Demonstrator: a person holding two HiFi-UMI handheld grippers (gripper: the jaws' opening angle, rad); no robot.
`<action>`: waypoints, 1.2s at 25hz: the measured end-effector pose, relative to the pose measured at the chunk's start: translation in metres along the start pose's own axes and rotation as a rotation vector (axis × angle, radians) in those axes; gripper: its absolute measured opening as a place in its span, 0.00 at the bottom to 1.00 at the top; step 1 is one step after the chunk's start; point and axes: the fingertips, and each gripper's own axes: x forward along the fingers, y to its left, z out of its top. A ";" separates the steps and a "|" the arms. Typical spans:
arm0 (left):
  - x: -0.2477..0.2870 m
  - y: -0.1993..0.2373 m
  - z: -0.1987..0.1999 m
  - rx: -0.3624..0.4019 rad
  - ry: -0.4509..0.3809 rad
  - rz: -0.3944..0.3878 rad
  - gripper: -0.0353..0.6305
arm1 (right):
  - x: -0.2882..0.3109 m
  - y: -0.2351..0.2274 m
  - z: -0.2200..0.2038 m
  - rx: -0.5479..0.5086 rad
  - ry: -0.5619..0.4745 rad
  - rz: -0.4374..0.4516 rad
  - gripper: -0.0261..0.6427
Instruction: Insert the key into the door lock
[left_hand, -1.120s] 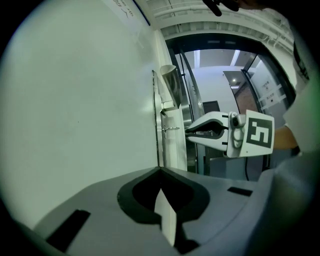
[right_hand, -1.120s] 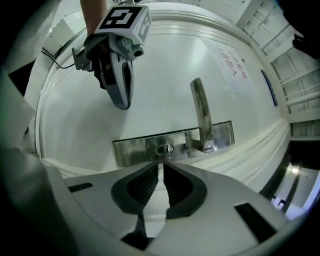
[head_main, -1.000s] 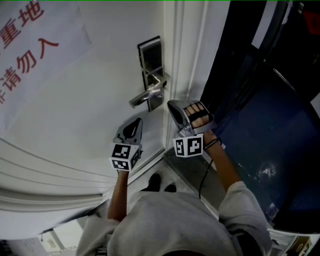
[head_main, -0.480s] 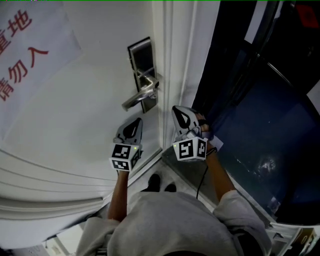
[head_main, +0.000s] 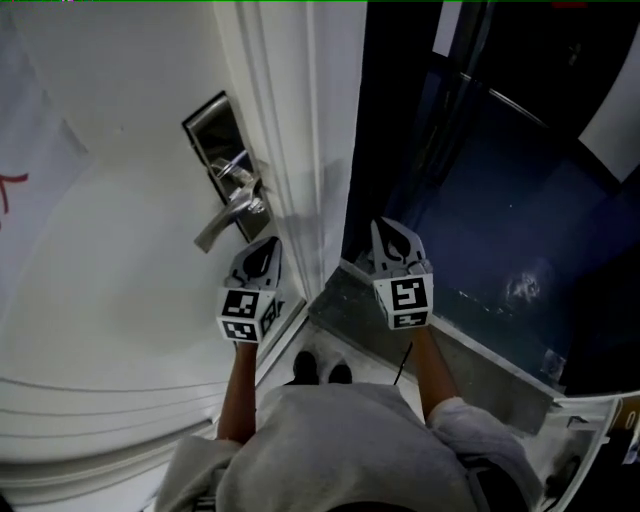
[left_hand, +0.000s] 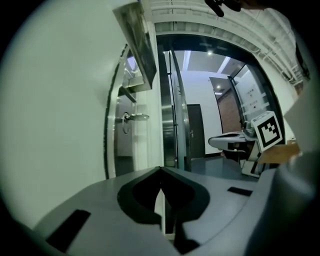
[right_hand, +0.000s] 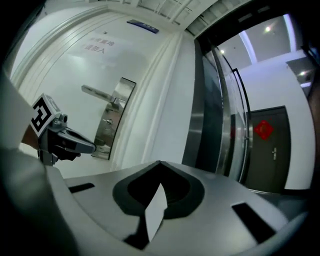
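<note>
The steel lock plate (head_main: 215, 140) with its lever handle (head_main: 230, 215) sits on the white door (head_main: 120, 260), upper left in the head view. My left gripper (head_main: 262, 258) is just below the handle, pointing at the door's edge, its jaws shut with nothing in them. My right gripper (head_main: 397, 243) is further right, in front of the dark glass, also shut and empty. The right gripper view shows the lock plate (right_hand: 114, 117), the handle (right_hand: 100, 92) and the left gripper (right_hand: 75, 142) off to its left. No key shows in any view.
Right of the white door frame (head_main: 300, 150) stands a dark glass panel (head_main: 480, 200) with a metal sill (head_main: 440, 340). The person's shoes (head_main: 320, 370) are on the floor by the threshold. The left gripper view looks past the door's edge (left_hand: 162, 110) into a lit corridor.
The right gripper has drawn away from the door's edge beside the lock, moved right and rolled upright. The door and lock have slid left in the head view. The left gripper stays below the handle.
</note>
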 end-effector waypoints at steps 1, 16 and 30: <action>0.007 -0.005 0.000 -0.001 0.001 -0.019 0.08 | -0.006 -0.010 -0.005 0.006 0.011 -0.030 0.07; 0.072 -0.047 -0.002 -0.014 0.010 -0.172 0.08 | -0.083 -0.100 -0.052 0.062 0.112 -0.323 0.07; 0.080 -0.044 0.001 -0.011 0.007 -0.174 0.08 | -0.071 -0.095 -0.055 0.072 0.114 -0.318 0.07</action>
